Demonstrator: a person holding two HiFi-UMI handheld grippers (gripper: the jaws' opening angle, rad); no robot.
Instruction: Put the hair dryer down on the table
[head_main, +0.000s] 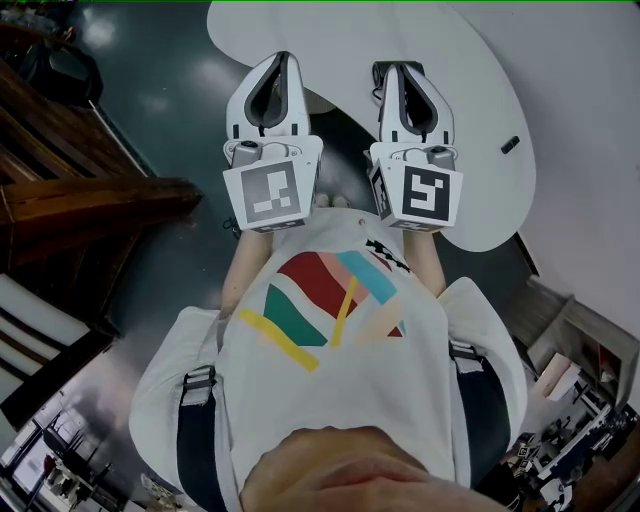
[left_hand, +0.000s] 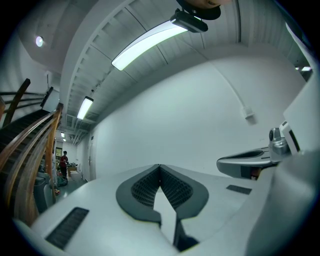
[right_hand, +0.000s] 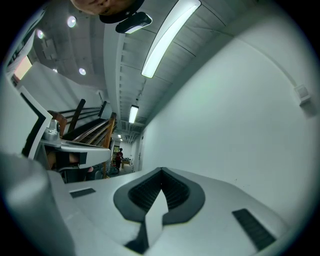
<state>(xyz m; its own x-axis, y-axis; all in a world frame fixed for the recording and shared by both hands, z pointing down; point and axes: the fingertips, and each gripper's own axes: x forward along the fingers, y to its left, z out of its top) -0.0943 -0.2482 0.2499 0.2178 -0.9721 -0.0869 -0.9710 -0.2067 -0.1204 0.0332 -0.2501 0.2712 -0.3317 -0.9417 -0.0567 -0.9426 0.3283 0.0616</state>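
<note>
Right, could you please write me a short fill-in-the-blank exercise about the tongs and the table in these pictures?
1. The left tongs and the right tongs are both ___.
2. Each pair of tongs holds ___.
3. The small dark object lies on the ___ table.
Missing words: shut; nothing; white.

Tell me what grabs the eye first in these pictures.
The left gripper and right gripper are held side by side before the person's chest, jaws together and empty, each carrying a marker cube. Ahead of them lies a curved white table with one small dark object.
</note>
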